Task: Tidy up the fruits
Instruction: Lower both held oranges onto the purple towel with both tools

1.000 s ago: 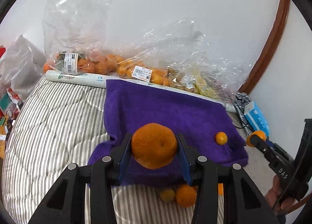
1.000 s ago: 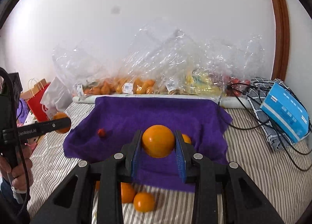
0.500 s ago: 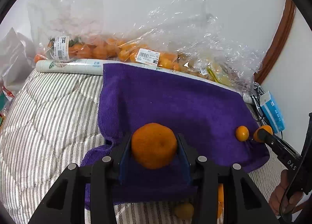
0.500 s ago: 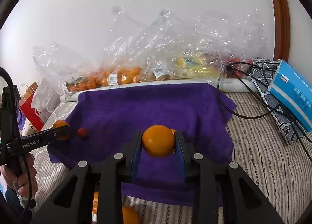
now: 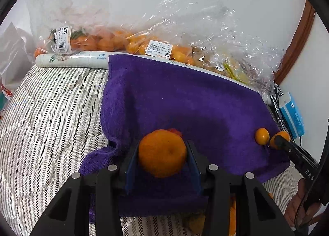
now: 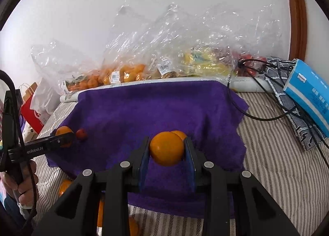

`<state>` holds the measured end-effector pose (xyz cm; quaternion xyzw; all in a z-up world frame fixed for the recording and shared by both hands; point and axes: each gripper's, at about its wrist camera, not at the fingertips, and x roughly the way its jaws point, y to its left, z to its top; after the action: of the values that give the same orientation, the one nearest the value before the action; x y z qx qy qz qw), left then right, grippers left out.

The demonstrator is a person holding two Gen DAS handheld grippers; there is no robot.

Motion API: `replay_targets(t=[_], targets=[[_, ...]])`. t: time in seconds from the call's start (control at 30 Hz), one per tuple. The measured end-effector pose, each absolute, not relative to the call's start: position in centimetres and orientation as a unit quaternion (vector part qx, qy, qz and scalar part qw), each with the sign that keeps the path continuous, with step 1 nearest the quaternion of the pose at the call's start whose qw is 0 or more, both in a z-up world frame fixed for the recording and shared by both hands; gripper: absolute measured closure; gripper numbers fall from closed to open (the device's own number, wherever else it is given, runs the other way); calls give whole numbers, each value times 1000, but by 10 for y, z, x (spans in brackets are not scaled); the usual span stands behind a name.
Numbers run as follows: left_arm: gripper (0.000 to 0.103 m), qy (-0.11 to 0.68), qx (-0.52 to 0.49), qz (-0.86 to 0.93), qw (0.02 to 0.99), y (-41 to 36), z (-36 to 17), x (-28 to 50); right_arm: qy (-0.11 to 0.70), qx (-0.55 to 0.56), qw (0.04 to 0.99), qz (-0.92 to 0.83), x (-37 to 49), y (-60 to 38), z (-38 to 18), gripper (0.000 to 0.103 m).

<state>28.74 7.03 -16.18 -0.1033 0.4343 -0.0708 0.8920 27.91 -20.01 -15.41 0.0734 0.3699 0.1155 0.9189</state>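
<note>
Bedding [image 5: 51,116] in grey and white stripes fills the left of the scene, a quilted bed cover with a purple towel [image 5: 185,102] spread over its middle. At the far left of the right wrist view, a red paper bag [image 6: 30,112] stands off the bed's edge. Along the wall behind the towel, clear plastic bags [image 5: 127,42] hold small orange fruit, with price labels on them, and a long white roll [image 5: 72,60] lies in front of the bags.

The left gripper [image 5: 162,153] is clenched on a dimpled mandarin [image 5: 162,152], which sits between its blue pads, low over the towel's near left corner. A small red fruit [image 6: 81,134] lies on the towel just beyond that mandarin, very close to it.

Further right, the right gripper [image 6: 167,149] is clamped on a smooth orange [image 6: 166,148], held low over the towel near its front right part. A small round citrus [image 5: 262,136] rests on the towel just beside that orange; whether the two touch I cannot tell. More orange fruit [image 6: 65,186] lies on the bedding below the towel's front edge.

At the far right, a black cable [image 6: 257,116] loops across the stripes towards a patterned cloth [image 6: 292,112], and a blue box [image 6: 308,94] lies on top of it.
</note>
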Motion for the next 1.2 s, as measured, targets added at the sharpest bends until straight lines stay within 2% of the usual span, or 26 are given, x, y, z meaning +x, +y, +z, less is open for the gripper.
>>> replay_targets(t=[0.9,1.07,1.2], targets=[[61,432,-90,-73,894,66,-164,286,403,63,905,120,289,-191,-170,71],[54,430,-88,-81,895,63,-162,284,405,62,904,121,290,-191,-171,71],[54,431,-87,-81,894,63,-161,285,406,61,904,120,290,-191,-171,70]])
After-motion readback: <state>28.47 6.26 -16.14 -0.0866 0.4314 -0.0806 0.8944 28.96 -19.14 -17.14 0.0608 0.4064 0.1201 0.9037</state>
